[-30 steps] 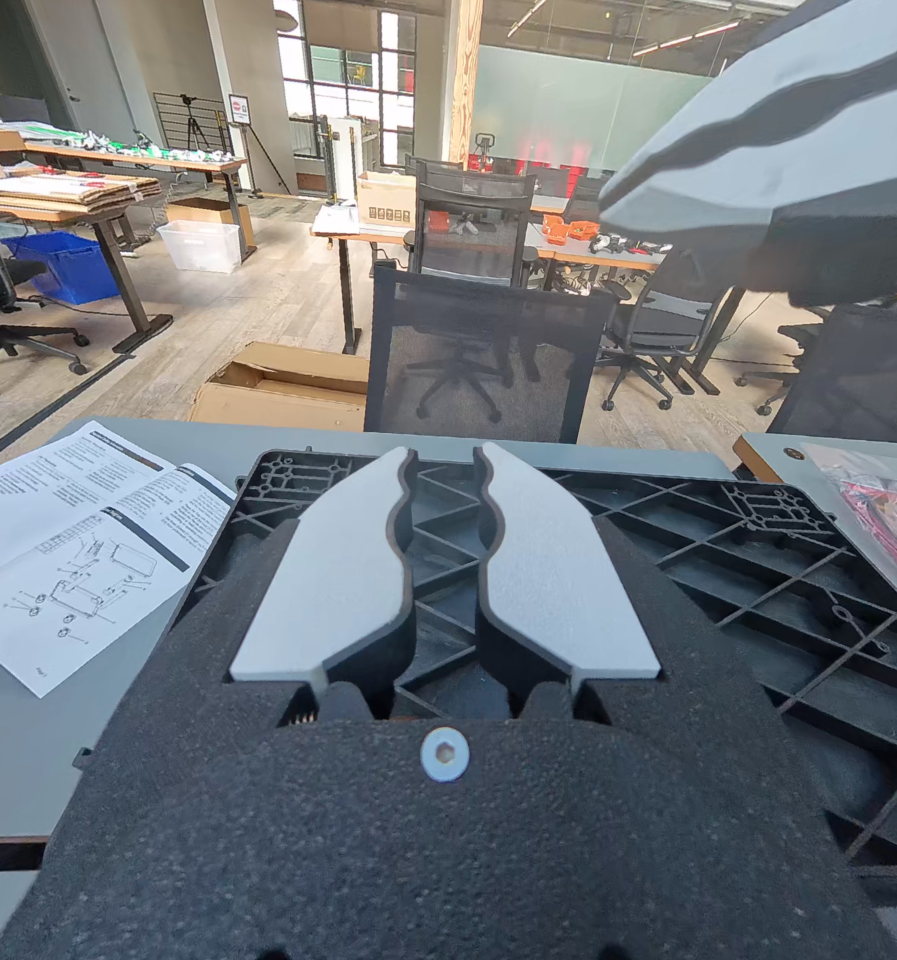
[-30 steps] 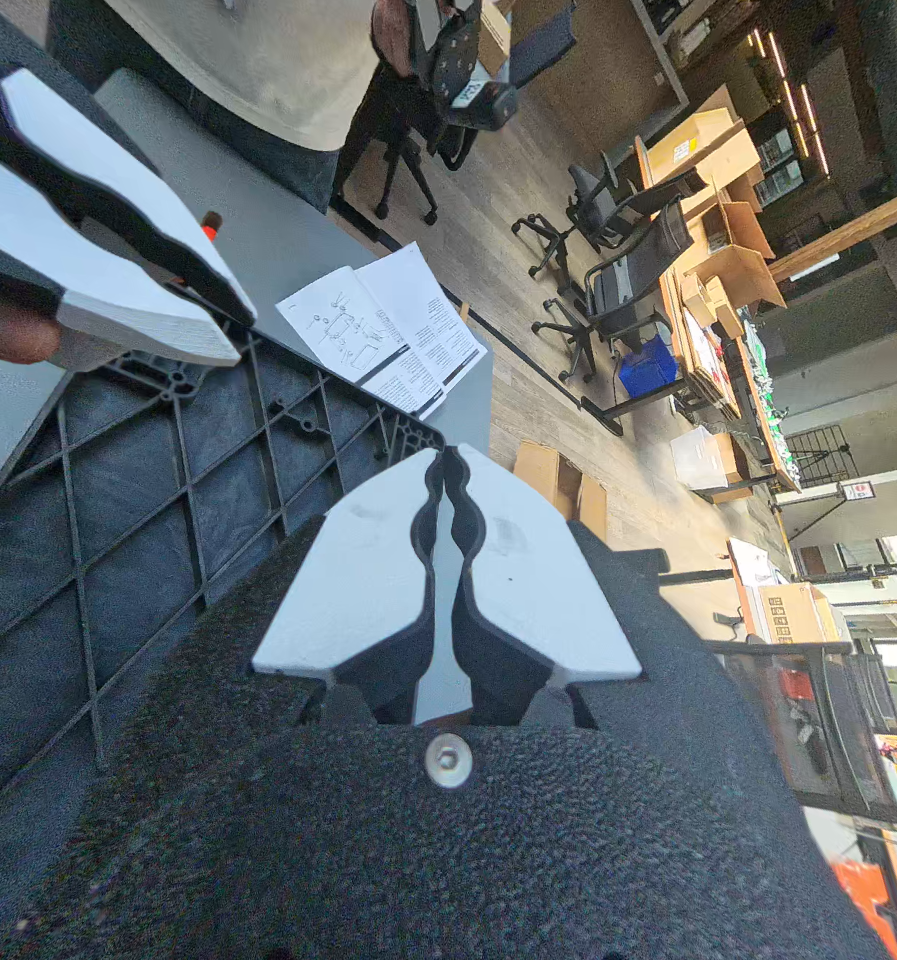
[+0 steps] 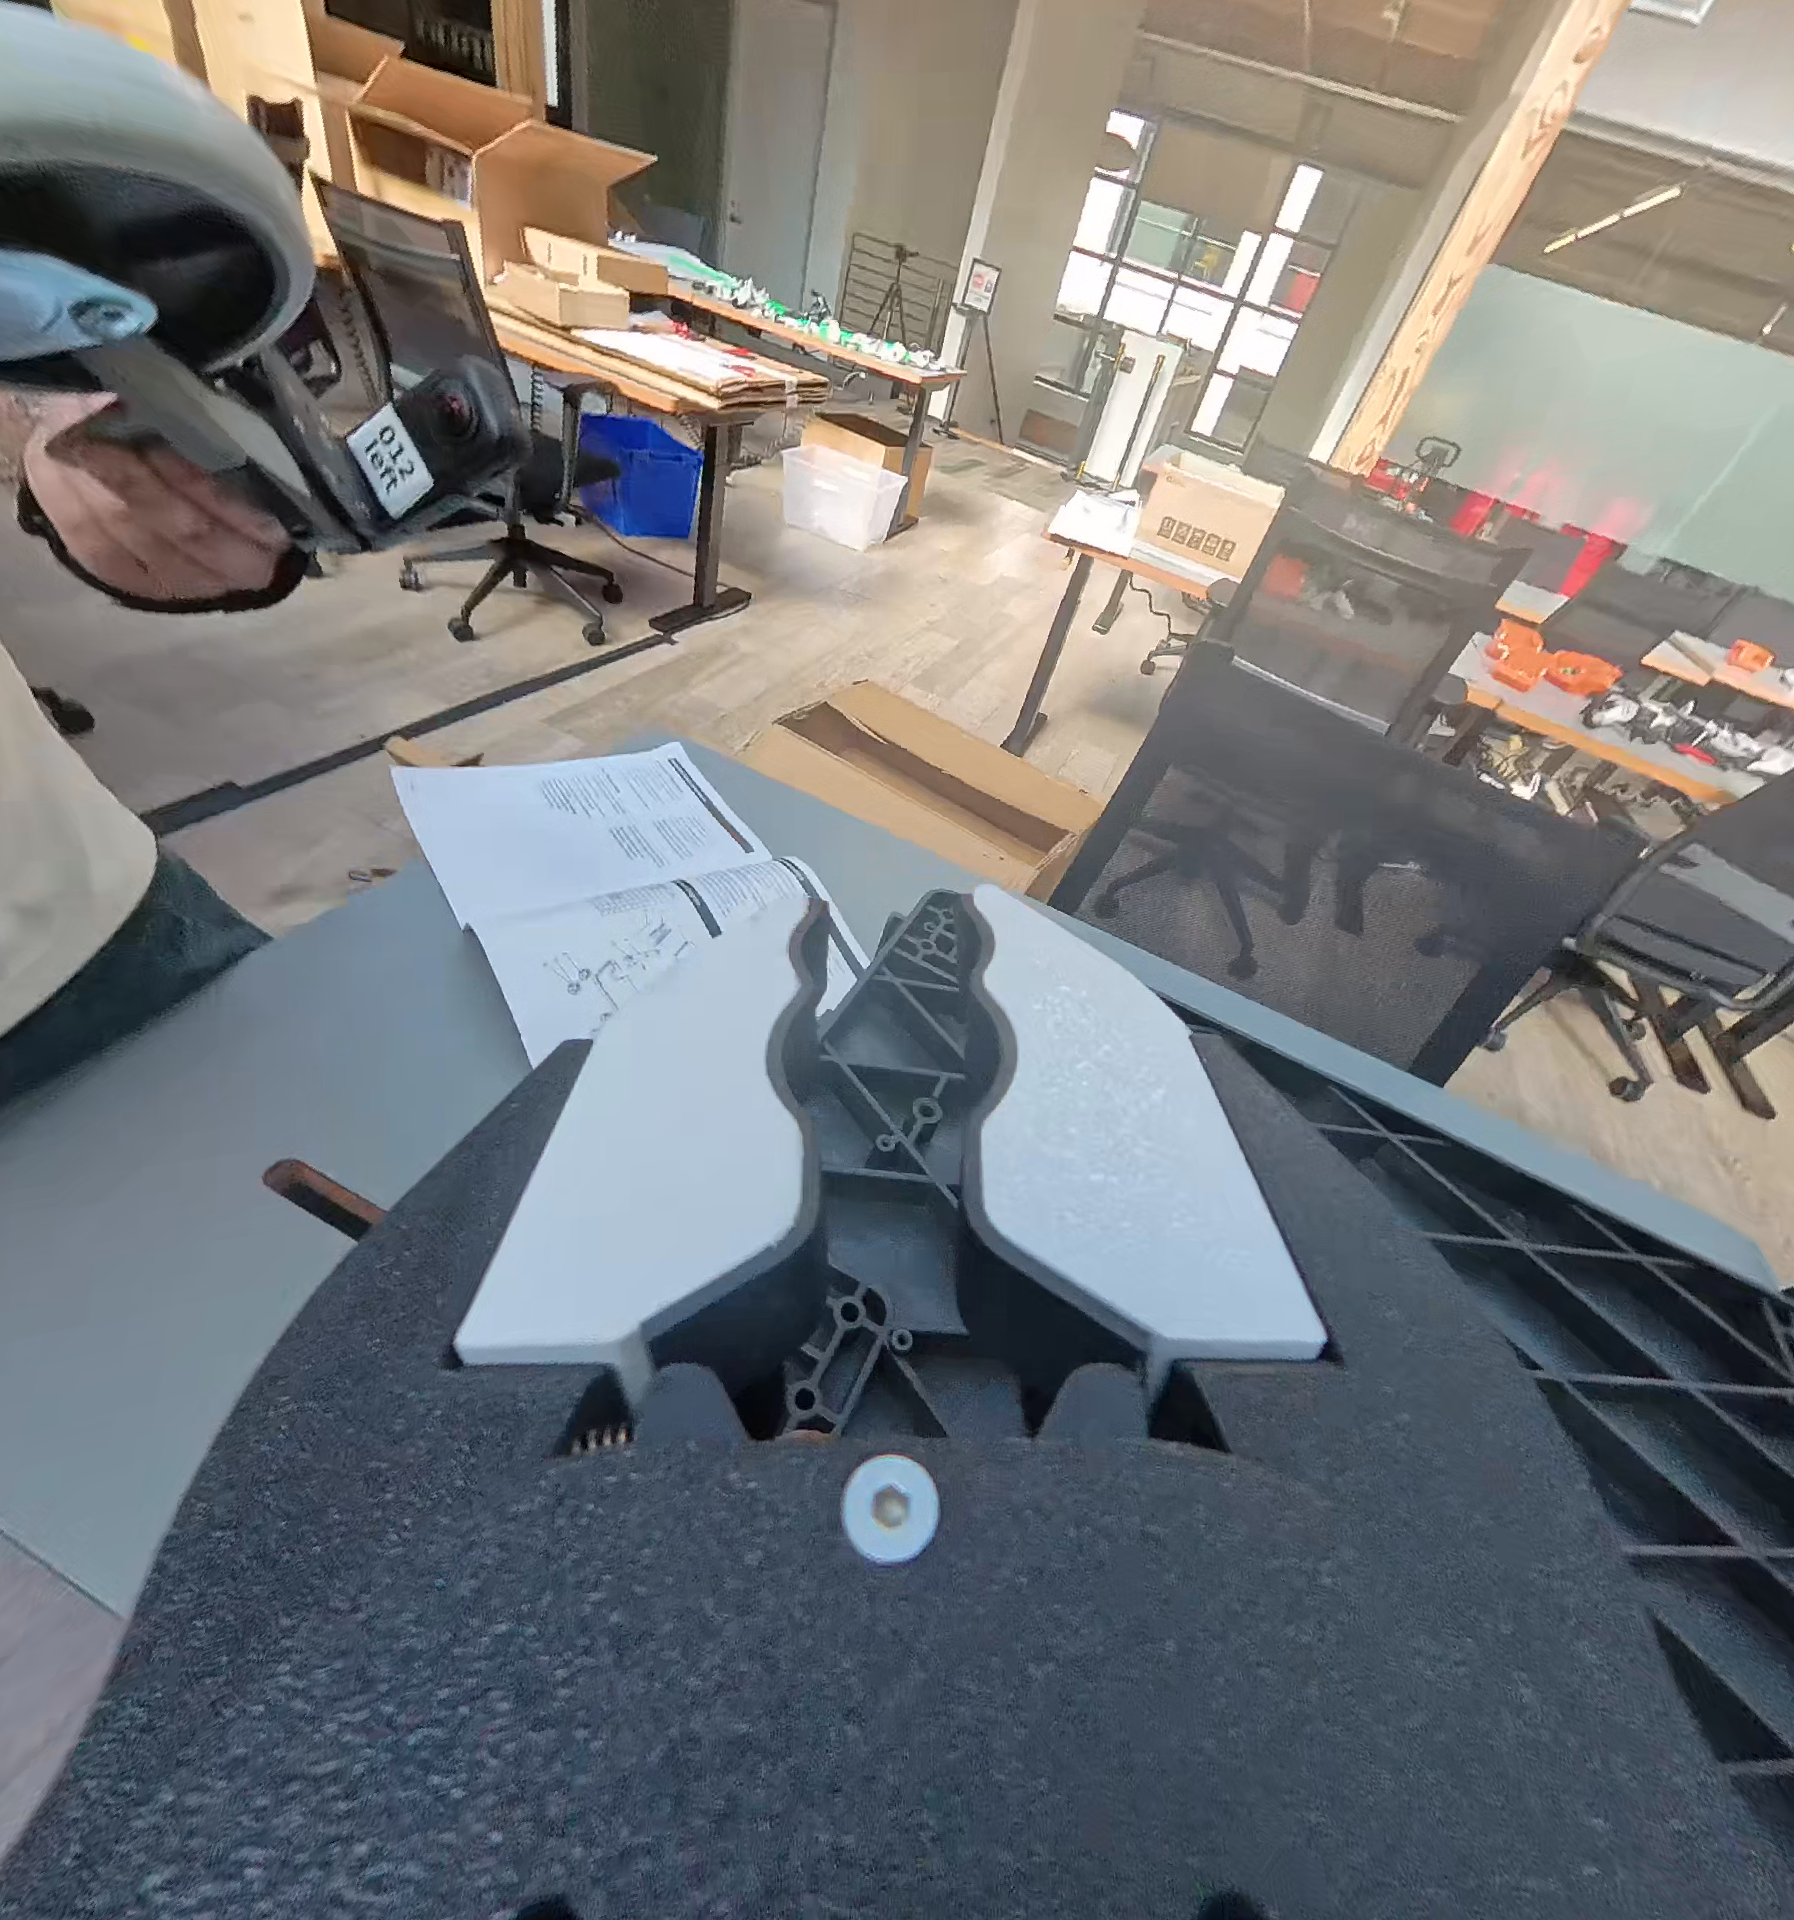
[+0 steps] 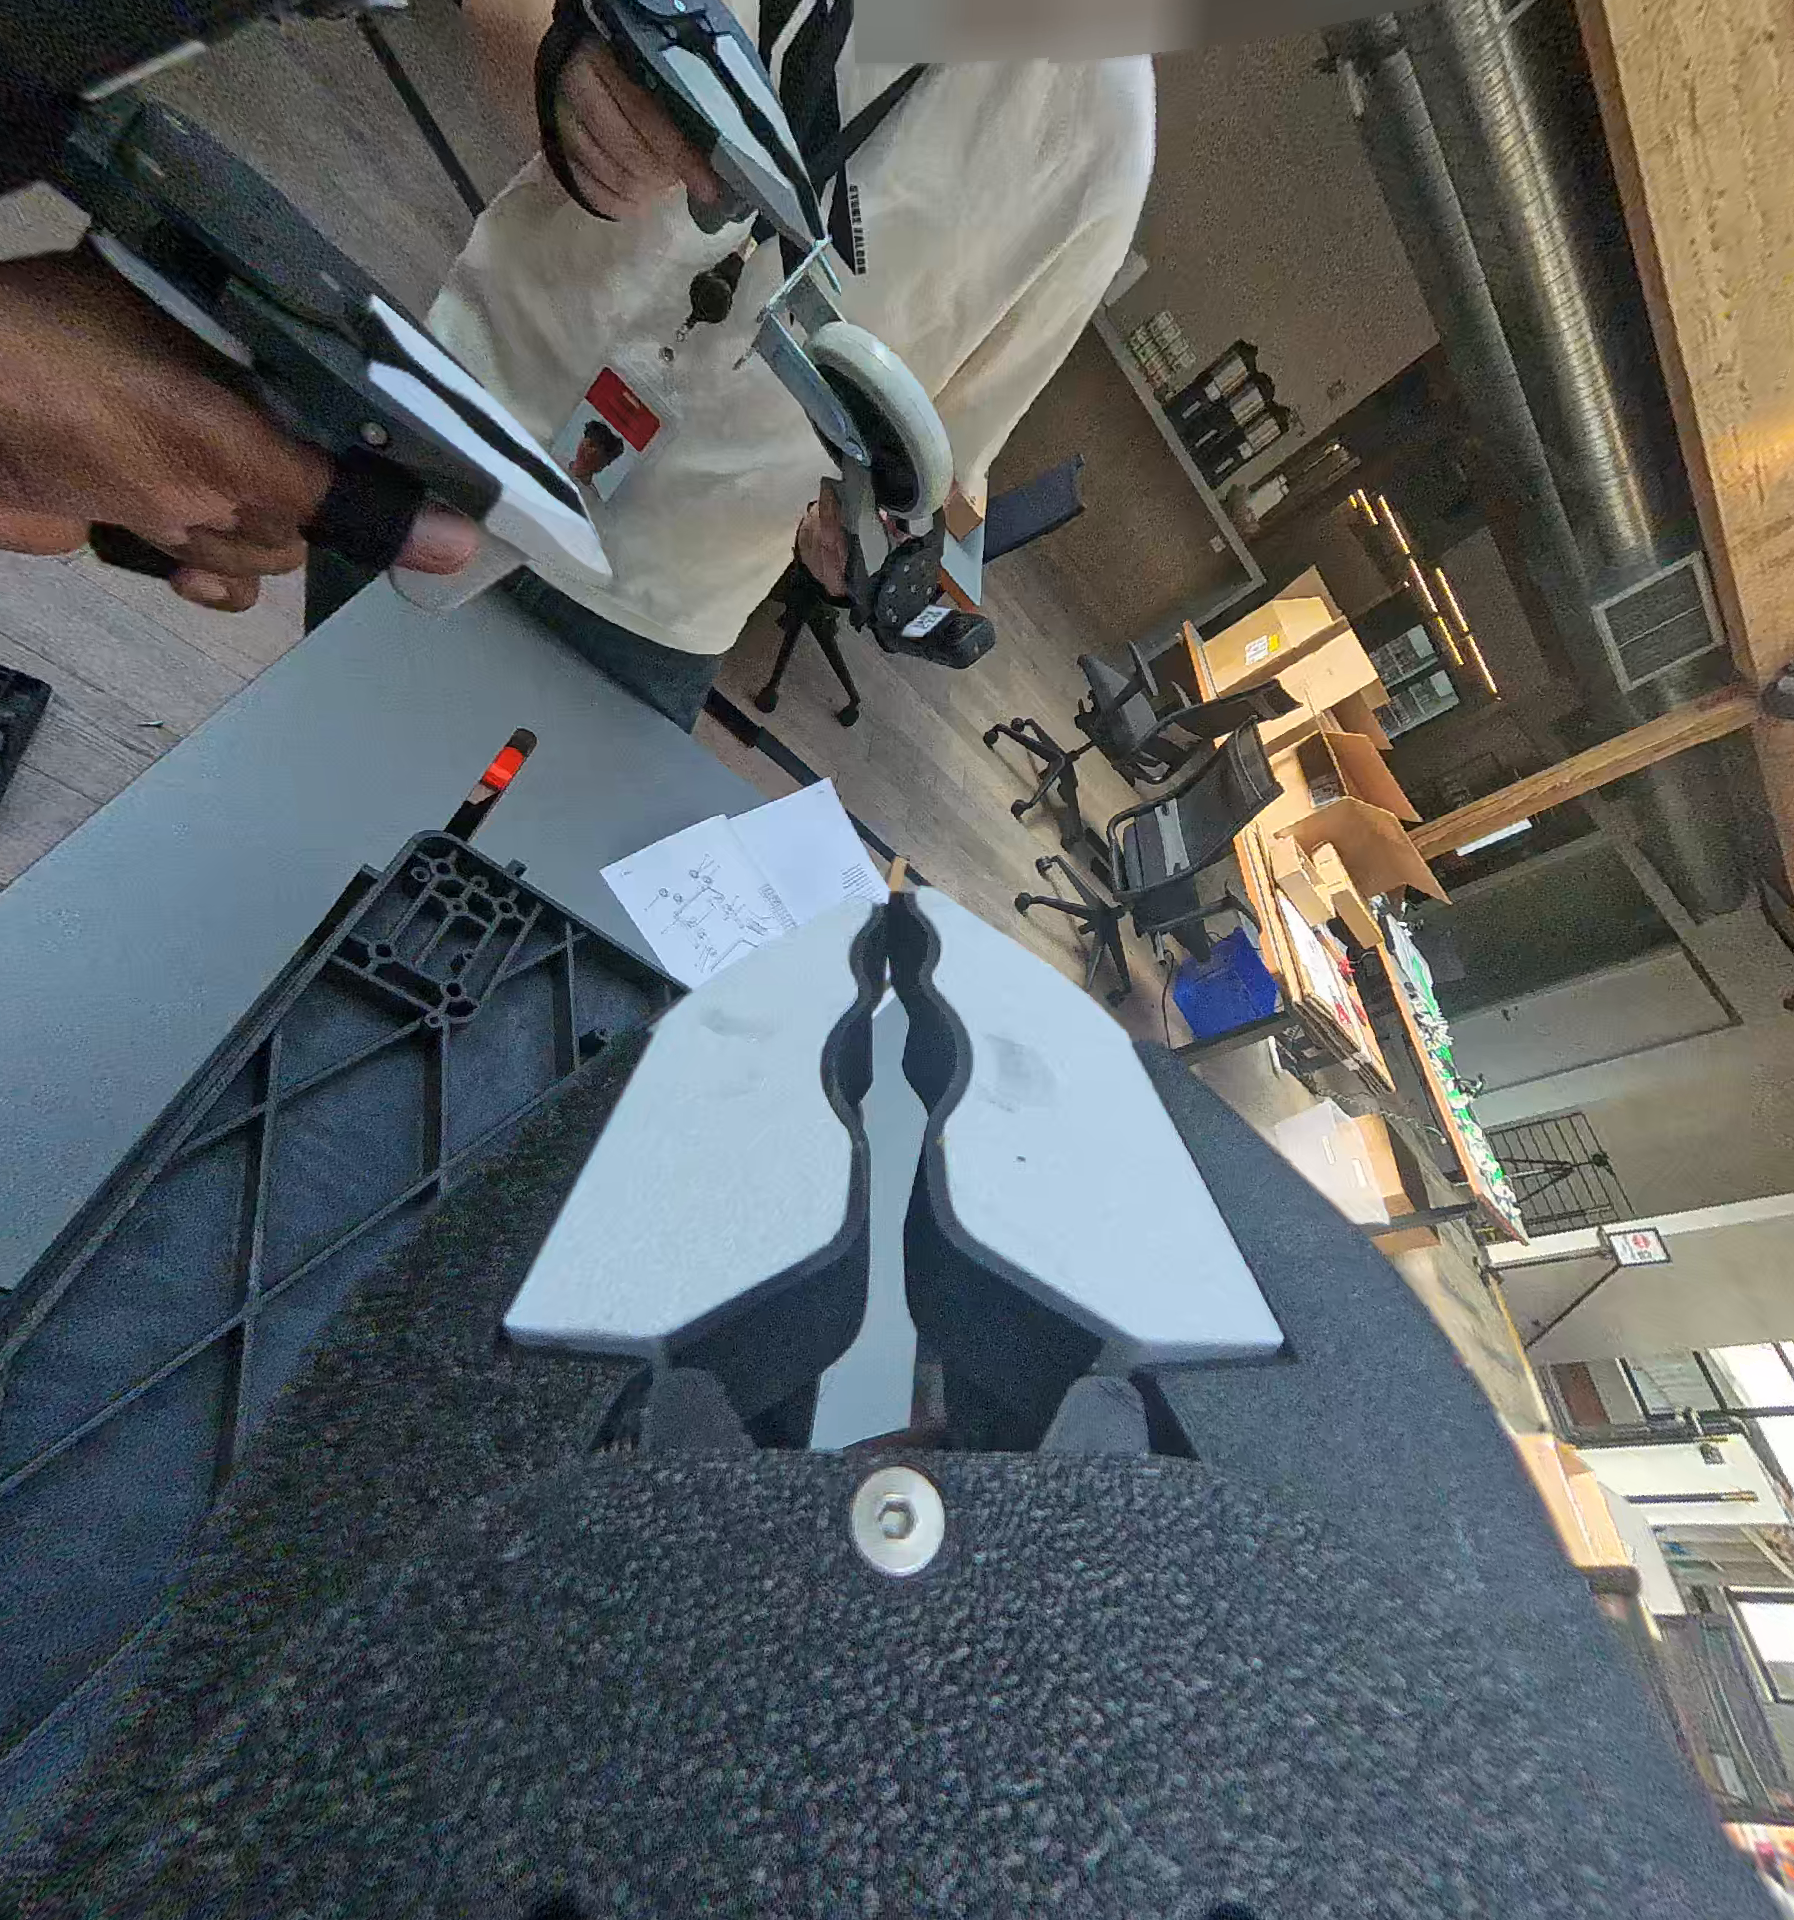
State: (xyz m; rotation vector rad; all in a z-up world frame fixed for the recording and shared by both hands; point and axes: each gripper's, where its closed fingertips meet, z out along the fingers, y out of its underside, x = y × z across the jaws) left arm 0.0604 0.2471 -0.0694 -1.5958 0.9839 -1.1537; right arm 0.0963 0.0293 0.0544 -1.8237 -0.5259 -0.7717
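Left gripper (image 3: 893, 987) parted over black ribbed panel (image 3: 1495, 1247); right gripper (image 4: 888, 914) pinches thin grey sheet (image 4: 877, 1309) (edge-on).

right gripper (image 4: 888, 914) closed, ribbed black panel (image 4: 280, 1122) beside

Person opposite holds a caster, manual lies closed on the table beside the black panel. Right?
Not quite: the manual lies open, not closed, as the left wrist view shows. The rest stands: the person opposite holds a caster, and the manual is on the table beside the black panel.
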